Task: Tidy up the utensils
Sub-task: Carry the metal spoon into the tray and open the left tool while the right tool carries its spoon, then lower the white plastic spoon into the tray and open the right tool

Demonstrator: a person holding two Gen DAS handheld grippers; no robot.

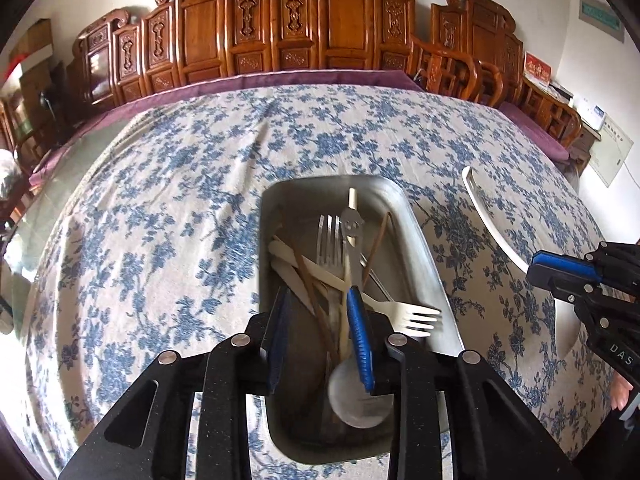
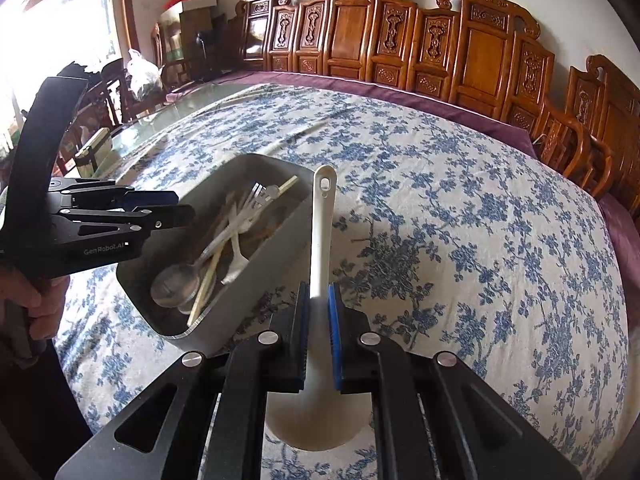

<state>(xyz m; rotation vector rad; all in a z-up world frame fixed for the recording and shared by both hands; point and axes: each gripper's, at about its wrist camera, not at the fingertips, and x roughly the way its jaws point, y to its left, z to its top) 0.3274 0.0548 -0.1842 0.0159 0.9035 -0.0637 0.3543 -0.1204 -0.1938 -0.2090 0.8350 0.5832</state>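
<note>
A metal tray [image 1: 424, 248] on the flowered cloth holds several utensils: a steel fork [image 1: 330, 240], a white plastic fork [image 1: 412, 314], a steel spoon [image 1: 360, 396], chopsticks and a smiley-faced steel piece. My left gripper [image 1: 320, 332] hovers over the tray's near end, open and empty. My right gripper [image 2: 319, 332] is shut on a white ladle [image 2: 322, 232], handle pointing away, bowl below the fingers. The ladle hangs above the cloth, right of the tray [image 2: 192, 332]. It also shows in the left wrist view [image 1: 492, 224], at right.
The blue-flowered tablecloth [image 1: 160, 220] covers a big round table with a purple edge. Carved wooden chairs [image 1: 280, 20] line the far side. Boxes and a bag [image 2: 142, 72] stand at the far left by a bright window.
</note>
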